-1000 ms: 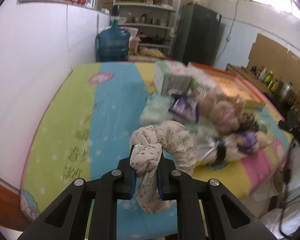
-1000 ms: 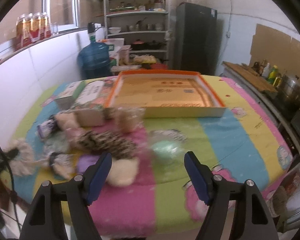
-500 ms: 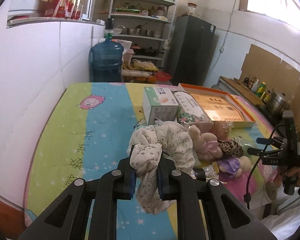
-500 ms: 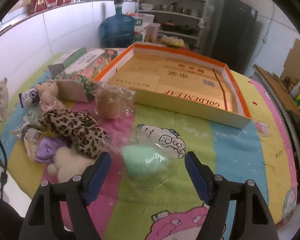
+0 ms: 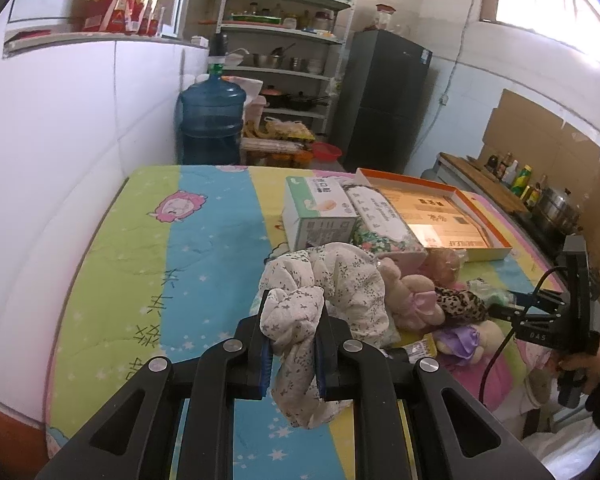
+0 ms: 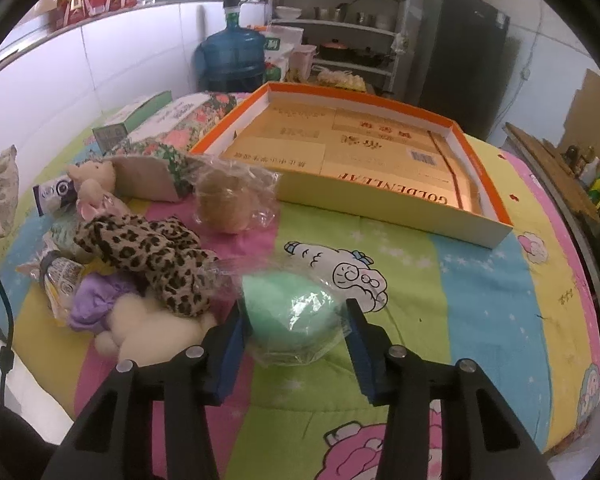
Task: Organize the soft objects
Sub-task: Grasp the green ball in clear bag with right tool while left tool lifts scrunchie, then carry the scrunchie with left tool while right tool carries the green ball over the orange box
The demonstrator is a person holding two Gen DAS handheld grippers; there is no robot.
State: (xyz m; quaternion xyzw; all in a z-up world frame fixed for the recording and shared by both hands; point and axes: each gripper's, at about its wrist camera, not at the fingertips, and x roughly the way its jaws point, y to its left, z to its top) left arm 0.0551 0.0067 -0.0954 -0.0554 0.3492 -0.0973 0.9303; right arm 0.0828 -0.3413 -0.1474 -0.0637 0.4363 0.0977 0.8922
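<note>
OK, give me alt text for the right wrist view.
The open right tool straddles a green ball wrapped in clear plastic, on a striped cartoon sheet. Left of it lie a leopard toy and other soft toys; behind sits an empty orange-rimmed box.

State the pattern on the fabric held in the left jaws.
Small dark stars on cream fabric; left wrist view.

free: striped cover (image 6: 480, 280) right of toys | blocked: toy pile (image 6: 140, 248), orange tray (image 6: 488, 168)
</note>
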